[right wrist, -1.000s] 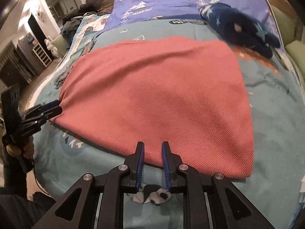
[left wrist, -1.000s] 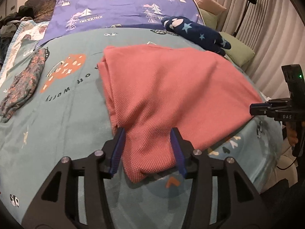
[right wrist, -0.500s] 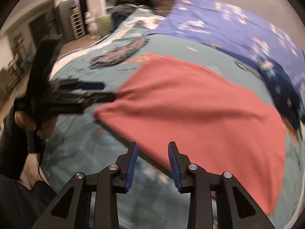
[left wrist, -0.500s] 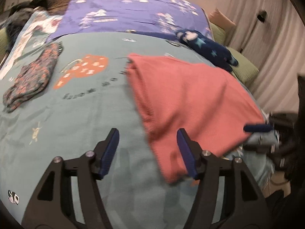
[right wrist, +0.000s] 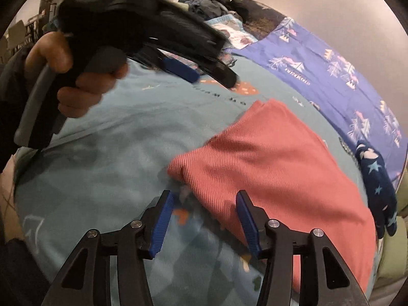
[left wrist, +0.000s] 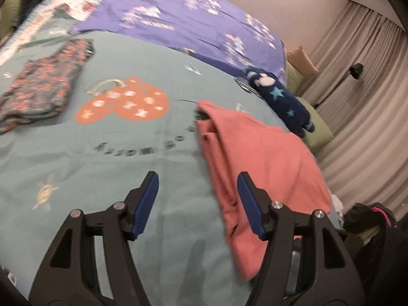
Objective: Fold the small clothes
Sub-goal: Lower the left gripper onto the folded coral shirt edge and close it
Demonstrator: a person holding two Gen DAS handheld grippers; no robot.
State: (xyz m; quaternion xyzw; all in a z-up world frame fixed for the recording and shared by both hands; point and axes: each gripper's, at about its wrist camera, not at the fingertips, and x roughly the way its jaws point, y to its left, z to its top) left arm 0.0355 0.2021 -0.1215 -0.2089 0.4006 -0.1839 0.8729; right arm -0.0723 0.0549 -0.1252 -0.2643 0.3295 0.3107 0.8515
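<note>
While folded flat on the bedspread | coral ribbed garment, layered edges | both tools spread, empty

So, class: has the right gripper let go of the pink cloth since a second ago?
Yes. The right gripper now stands open at the pink cloth's near corner; its jaws were together before.

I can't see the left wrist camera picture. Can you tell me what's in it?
The left gripper is open and holds nothing, above a teal bedspread. A folded pink cloth lies on the bed to its right. Farther back are a flowery garment, a navy starry garment and a purple sheet.
</note>
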